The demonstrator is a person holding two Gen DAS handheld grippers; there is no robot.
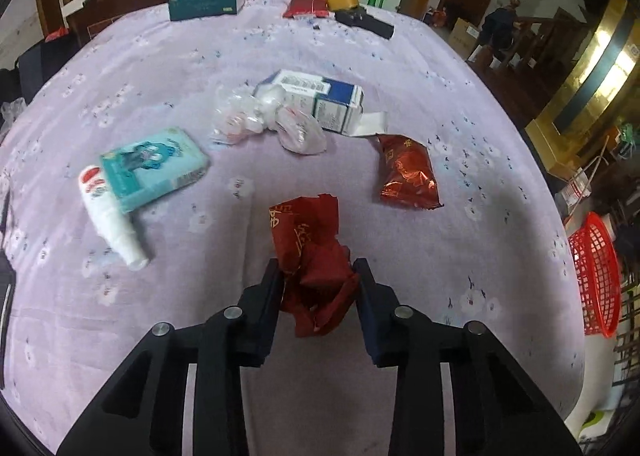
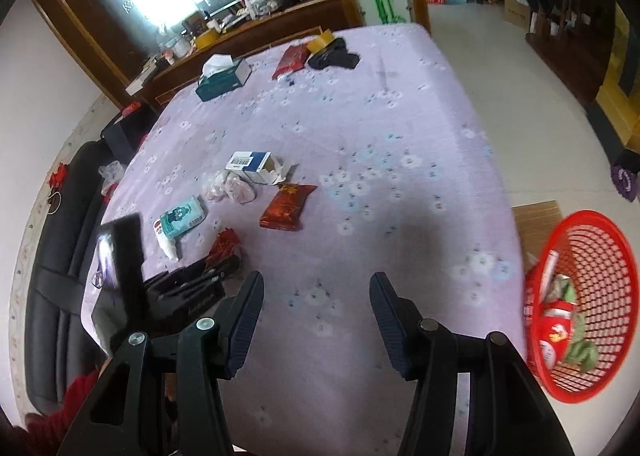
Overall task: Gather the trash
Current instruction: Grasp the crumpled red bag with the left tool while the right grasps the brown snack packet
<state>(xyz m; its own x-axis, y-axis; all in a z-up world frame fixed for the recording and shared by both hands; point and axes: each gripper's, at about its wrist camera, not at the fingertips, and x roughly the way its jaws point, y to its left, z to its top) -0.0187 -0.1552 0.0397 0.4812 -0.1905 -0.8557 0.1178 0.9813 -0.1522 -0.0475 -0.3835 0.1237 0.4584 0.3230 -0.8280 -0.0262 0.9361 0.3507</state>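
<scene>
My left gripper (image 1: 317, 270) is shut on a crumpled red wrapper (image 1: 312, 256), held just above the purple tablecloth (image 1: 400, 55). It also shows in the right wrist view (image 2: 226, 244), gripped by the left gripper (image 2: 218, 262). My right gripper (image 2: 316, 284) is open and empty over the near table edge. On the table lie a red snack bag (image 1: 408, 171), an open white and blue box (image 1: 316, 97), crumpled clear plastic (image 1: 260, 119), a teal tissue pack (image 1: 154, 163) and a white bottle (image 1: 110, 215). A red mesh basket (image 2: 592, 304) holding trash sits off the table's right side.
At the far end of the table lie a green tissue box (image 1: 206, 1), a red packet (image 1: 306, 7), a tape roll (image 1: 344, 1) and a black object (image 1: 366, 21). A black sofa (image 2: 60, 276) is left of the table. A wooden cabinet stands behind.
</scene>
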